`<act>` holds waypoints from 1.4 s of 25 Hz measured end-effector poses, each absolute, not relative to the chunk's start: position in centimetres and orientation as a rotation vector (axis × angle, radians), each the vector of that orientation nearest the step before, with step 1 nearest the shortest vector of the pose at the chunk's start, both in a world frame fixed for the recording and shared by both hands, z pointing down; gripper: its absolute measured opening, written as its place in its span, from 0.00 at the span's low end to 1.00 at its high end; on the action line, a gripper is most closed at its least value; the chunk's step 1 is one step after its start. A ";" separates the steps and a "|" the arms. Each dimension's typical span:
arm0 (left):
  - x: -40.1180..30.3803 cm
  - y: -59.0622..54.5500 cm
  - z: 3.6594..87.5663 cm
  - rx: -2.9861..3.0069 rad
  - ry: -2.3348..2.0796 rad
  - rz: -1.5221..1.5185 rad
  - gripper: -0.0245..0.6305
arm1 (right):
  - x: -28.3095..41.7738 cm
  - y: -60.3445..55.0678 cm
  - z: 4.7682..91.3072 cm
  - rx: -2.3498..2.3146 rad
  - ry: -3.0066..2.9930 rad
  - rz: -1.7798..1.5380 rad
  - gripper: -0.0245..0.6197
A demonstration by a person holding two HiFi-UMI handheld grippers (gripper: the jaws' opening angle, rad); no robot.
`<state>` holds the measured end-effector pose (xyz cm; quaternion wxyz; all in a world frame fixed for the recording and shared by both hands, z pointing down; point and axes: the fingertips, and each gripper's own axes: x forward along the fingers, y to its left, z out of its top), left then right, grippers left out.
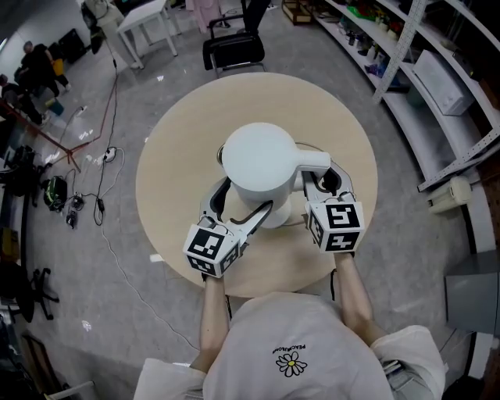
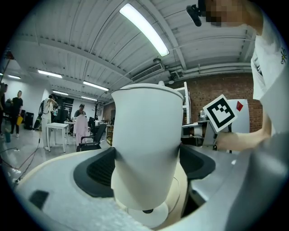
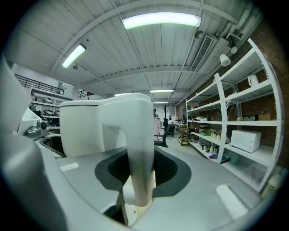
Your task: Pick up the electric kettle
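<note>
The white electric kettle (image 1: 260,160) hangs above the round beige table (image 1: 176,164), clear of its flat round base (image 2: 151,219). My left gripper (image 1: 237,205) is shut on the kettle's body (image 2: 144,135), one dark pad pressing each side. My right gripper (image 1: 324,183) is shut on the kettle's handle (image 3: 141,149), which juts to the right of the body in the head view. Through the right gripper view the kettle body (image 3: 81,131) shows to the left, with the base (image 3: 131,213) low between the jaws.
A black chair (image 1: 233,48) stands behind the table. Metal shelves (image 1: 426,74) run along the right wall. A small white table (image 1: 148,22) and floor cables (image 1: 86,156) lie to the left. People stand far off at the left (image 2: 13,113).
</note>
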<state>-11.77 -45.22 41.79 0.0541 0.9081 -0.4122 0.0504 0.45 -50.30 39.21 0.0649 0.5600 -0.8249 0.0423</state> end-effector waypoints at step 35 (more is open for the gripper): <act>-10.9 -42.4 34.3 2.818 -1.351 0.160 0.74 | 1.1 -47.2 31.6 1.749 -2.577 -0.017 0.21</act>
